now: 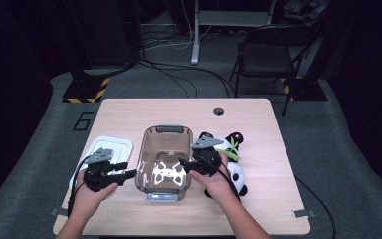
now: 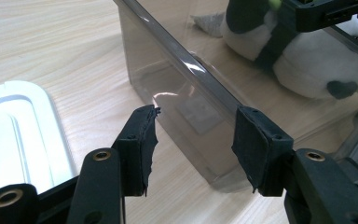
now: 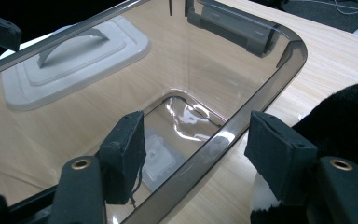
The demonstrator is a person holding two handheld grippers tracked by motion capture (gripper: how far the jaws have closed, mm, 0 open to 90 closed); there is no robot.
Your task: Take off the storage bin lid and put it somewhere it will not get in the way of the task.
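Tabletop bin (image 1: 163, 159) between both tongs

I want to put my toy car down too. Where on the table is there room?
The far strip of the table, beyond the clear box, is bare, and so is the right side past the panda. The middle is crowded: white lid, box, panda and both grippers sit close together.
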